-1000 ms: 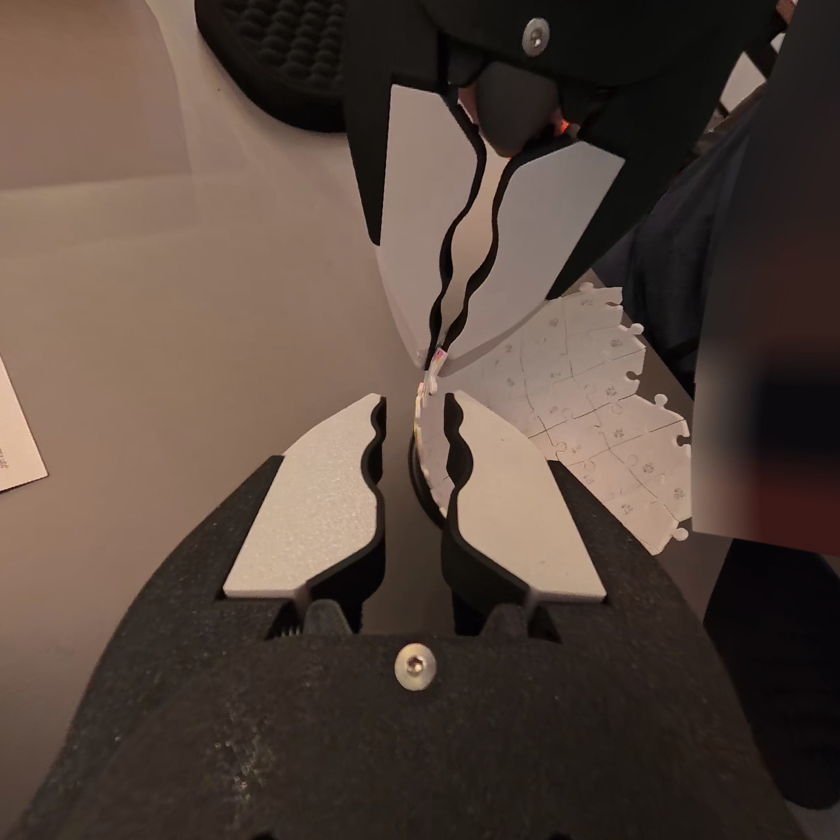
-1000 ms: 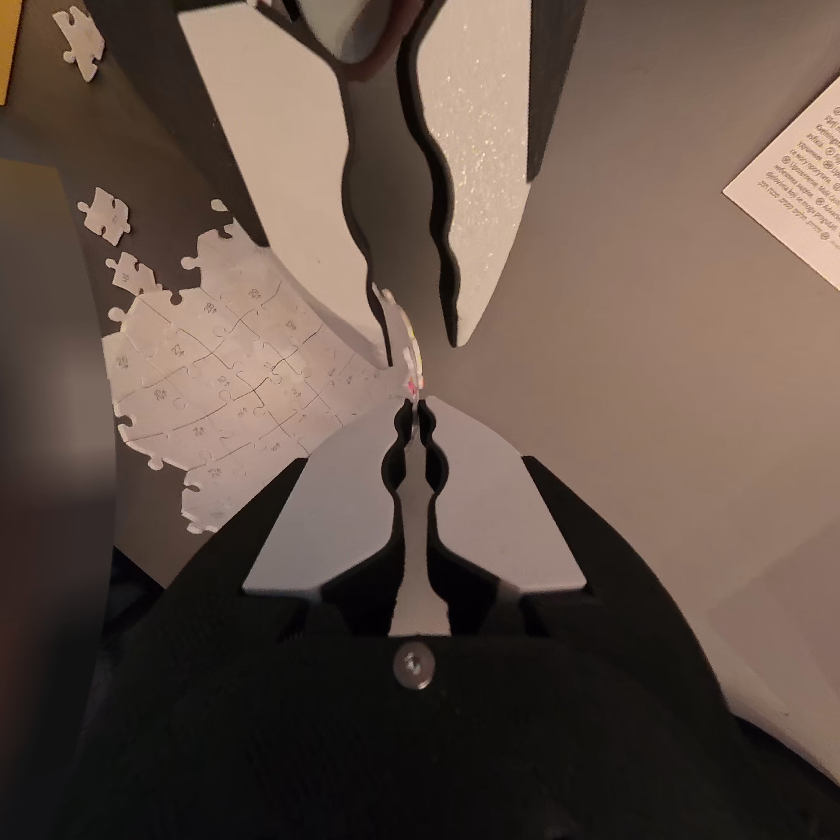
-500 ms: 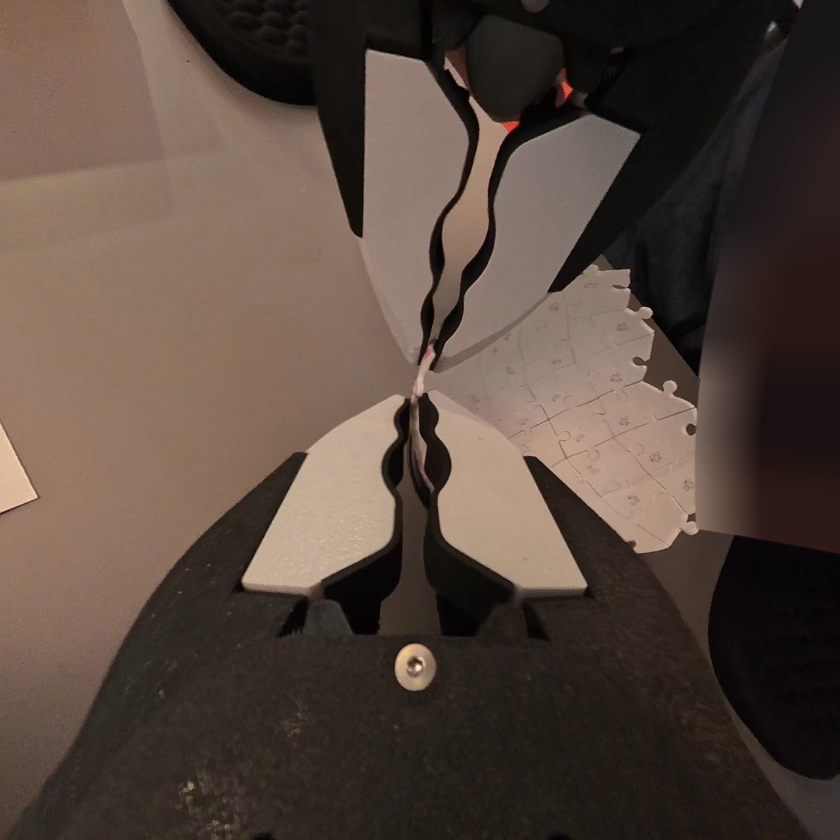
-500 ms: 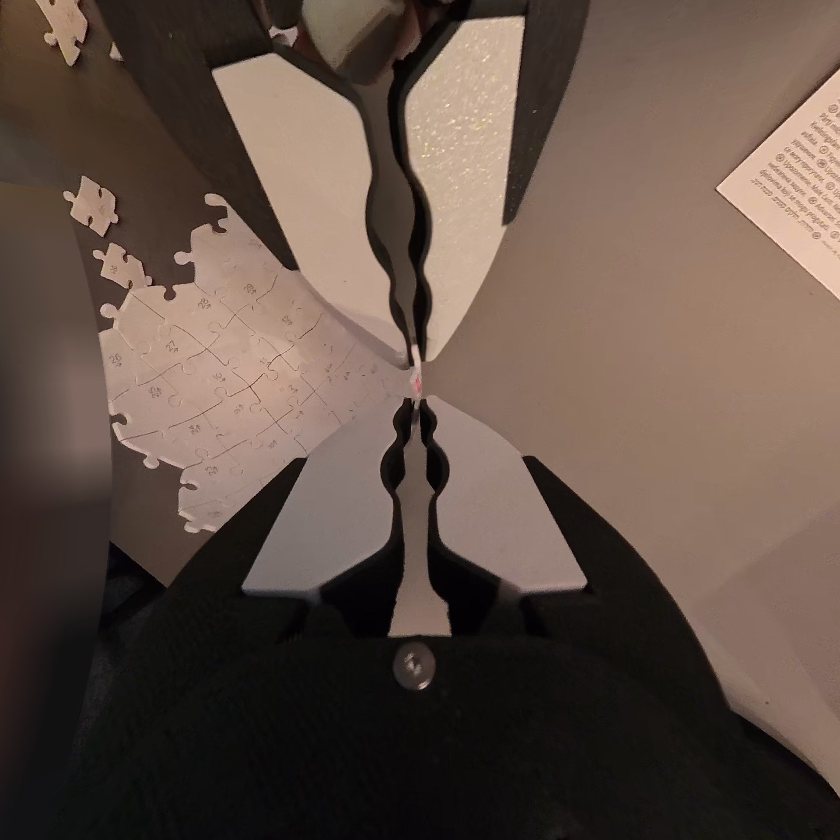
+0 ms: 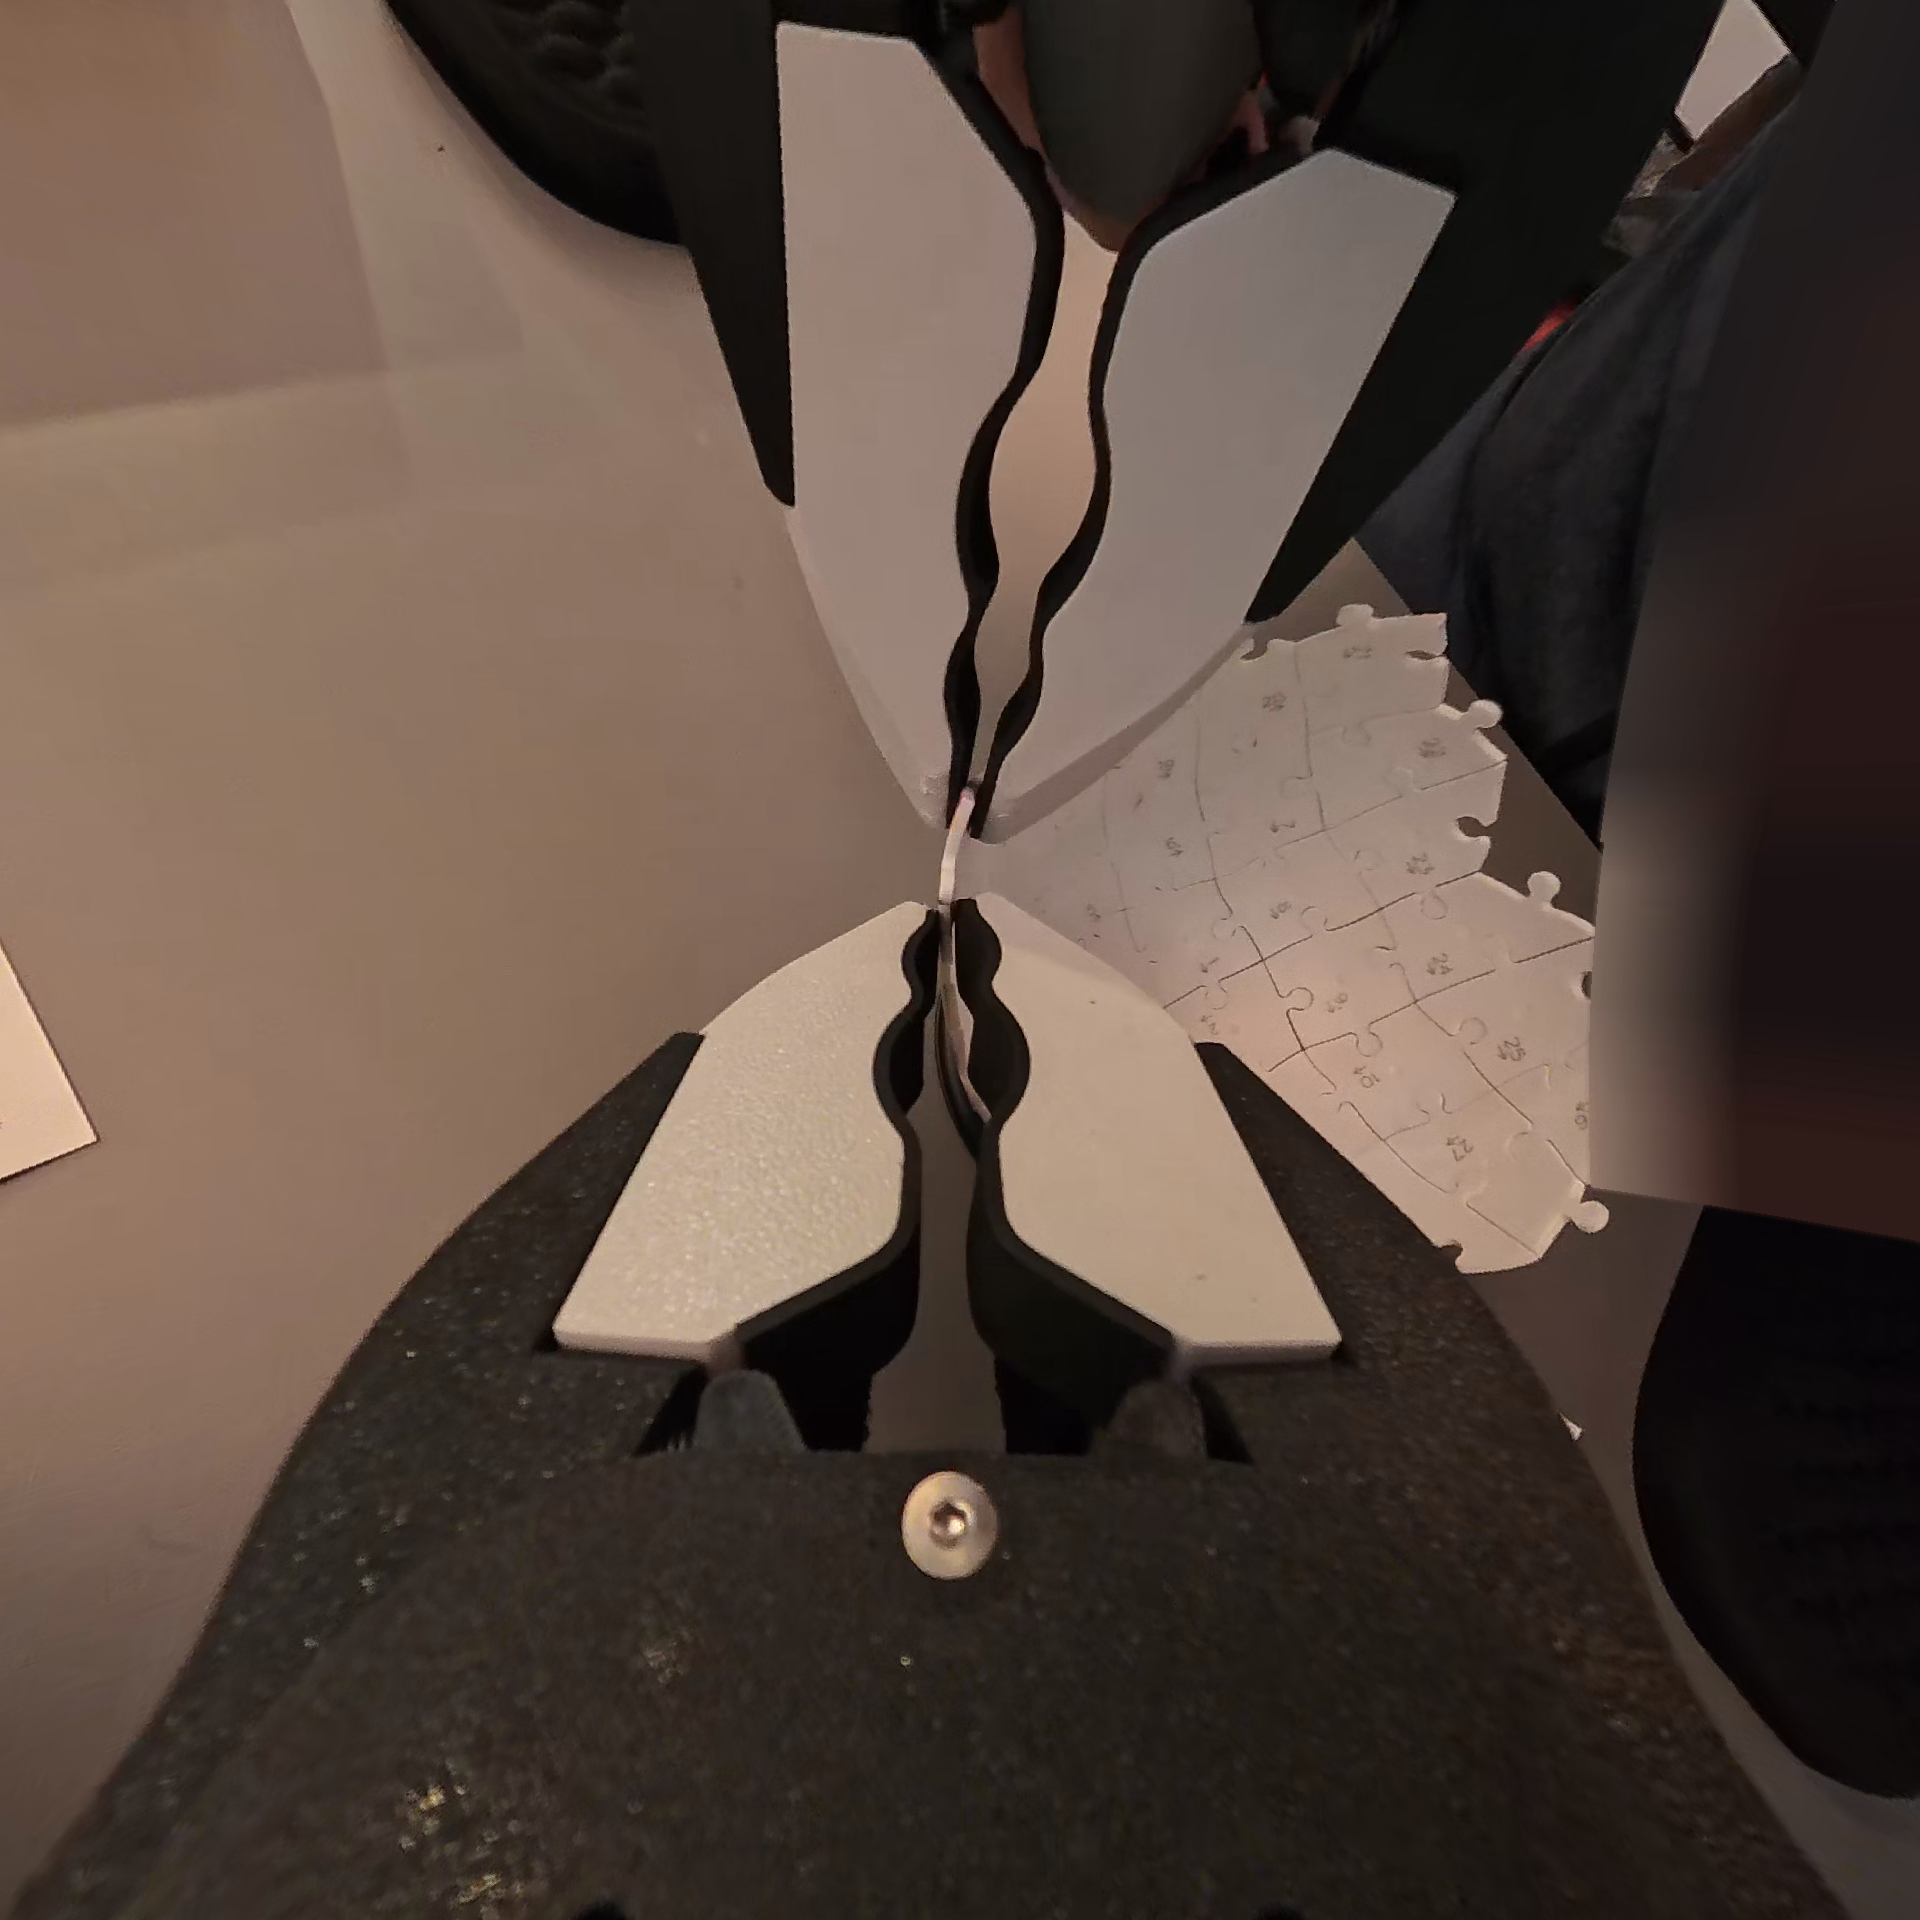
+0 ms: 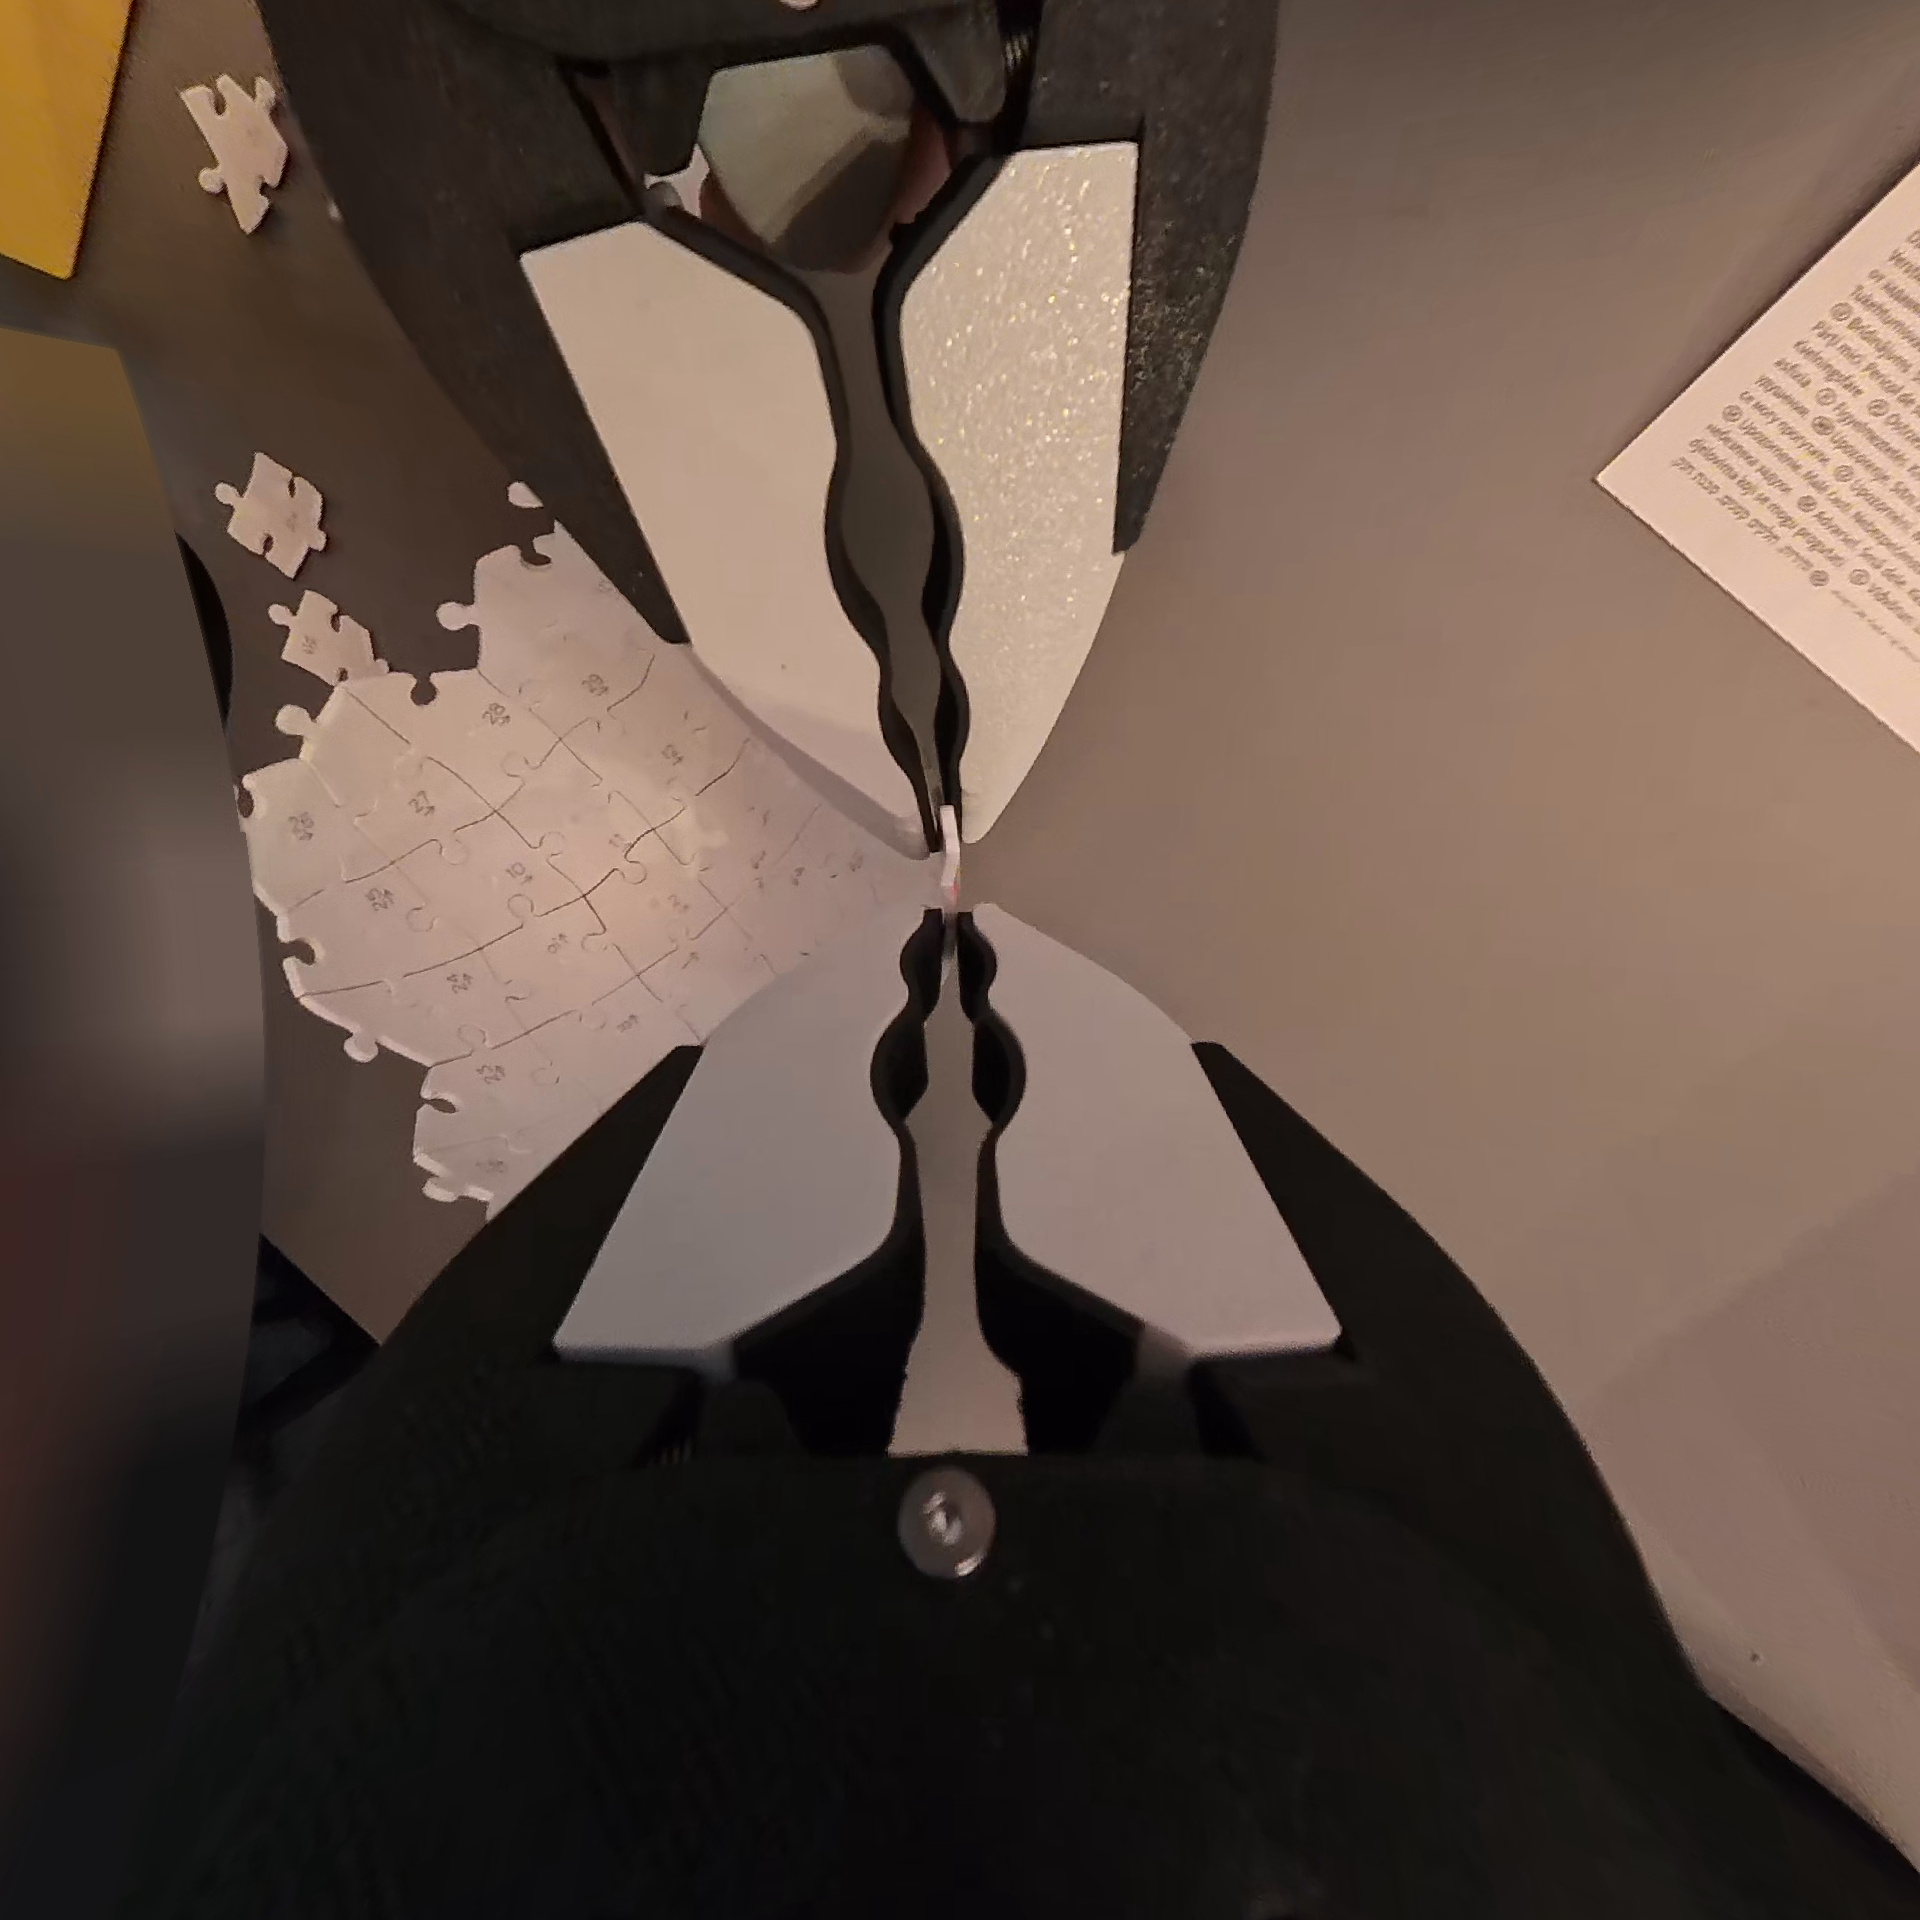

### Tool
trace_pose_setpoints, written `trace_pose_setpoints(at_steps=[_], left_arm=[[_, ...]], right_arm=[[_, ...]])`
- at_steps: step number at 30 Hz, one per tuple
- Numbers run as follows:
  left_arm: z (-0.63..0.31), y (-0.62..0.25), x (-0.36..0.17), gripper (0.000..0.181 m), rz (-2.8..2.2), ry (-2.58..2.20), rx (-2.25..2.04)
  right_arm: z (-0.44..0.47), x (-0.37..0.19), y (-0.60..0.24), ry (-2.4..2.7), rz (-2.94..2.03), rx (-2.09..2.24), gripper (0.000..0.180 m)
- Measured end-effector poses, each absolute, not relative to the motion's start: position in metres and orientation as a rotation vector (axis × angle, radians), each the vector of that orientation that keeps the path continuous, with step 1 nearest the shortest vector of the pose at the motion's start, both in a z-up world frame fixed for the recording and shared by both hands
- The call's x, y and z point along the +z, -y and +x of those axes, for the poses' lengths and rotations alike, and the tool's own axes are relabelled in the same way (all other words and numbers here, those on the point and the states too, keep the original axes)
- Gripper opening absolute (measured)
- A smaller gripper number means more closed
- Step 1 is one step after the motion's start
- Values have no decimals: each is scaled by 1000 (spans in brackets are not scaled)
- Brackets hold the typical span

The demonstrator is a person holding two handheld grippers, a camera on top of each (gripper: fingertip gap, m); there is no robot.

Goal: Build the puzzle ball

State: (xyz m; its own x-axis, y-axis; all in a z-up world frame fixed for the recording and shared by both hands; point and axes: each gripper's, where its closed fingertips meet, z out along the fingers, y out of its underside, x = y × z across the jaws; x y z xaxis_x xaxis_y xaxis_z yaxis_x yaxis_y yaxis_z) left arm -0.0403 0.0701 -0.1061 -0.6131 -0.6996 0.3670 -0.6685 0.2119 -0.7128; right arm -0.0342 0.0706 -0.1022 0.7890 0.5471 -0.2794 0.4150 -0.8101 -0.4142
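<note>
A: Left gripper (image 5: 940, 909), state of fingers?

B: Drawn almost together, a slit left between the tips. Clamped on the rim of the shell (image 5: 1351, 935), seen edge-on as a thin white strip running back into the slit.

A: Right gripper (image 6: 948, 914)?

B: Likewise nearly closed, tip to tip with the left. Nipping a thin white piece (image 5: 966, 805), pink at its edge, at the very tips. Pressed against the shell rim right where the two grippers meet. Cannot tell whether seated.

A: Location of the shell?

B: Held up off the table (image 6: 1455, 935) between both grippers. Curved, many pieces already joined, grey-white inner face towards the cameras, ragged knobs along the far edge. Fanning right in the left wrist view, left in the right wrist view (image 6: 499, 862).

A: Markings?

B: Small printed numbers on the back of each joined piece. No brand seen.

A: Farther out?

B: Three loose pieces (image 6: 275, 509) on the table beyond the shell, apart from it. Printed white sheet (image 6: 1787, 499) flat at the far right, dense small text, corner of it also at the left edge of the left wrist view (image 5: 31, 1070). Yellow thing (image 6: 52, 125) at the top left corner, mostly cut off.
</note>
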Motion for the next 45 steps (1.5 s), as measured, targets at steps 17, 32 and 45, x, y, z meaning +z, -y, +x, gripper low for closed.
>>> trace_pose_setpoints(at_steps=[17, 32, 45], left_arm=[[-32, -72, -112, 26, -1433, -2428, -1368], [-33, -64, -112, 3, -1403, -2490, -1382], [-34, -64, -113, 3, -1422, -2498, -1376]], right_arm=[[-33, -101, -71, 713, -2632, 543, 3], [-29, -102, -71, 716, -2649, 526, 3], [-27, -111, -66, 716, -2689, 601, 20]])
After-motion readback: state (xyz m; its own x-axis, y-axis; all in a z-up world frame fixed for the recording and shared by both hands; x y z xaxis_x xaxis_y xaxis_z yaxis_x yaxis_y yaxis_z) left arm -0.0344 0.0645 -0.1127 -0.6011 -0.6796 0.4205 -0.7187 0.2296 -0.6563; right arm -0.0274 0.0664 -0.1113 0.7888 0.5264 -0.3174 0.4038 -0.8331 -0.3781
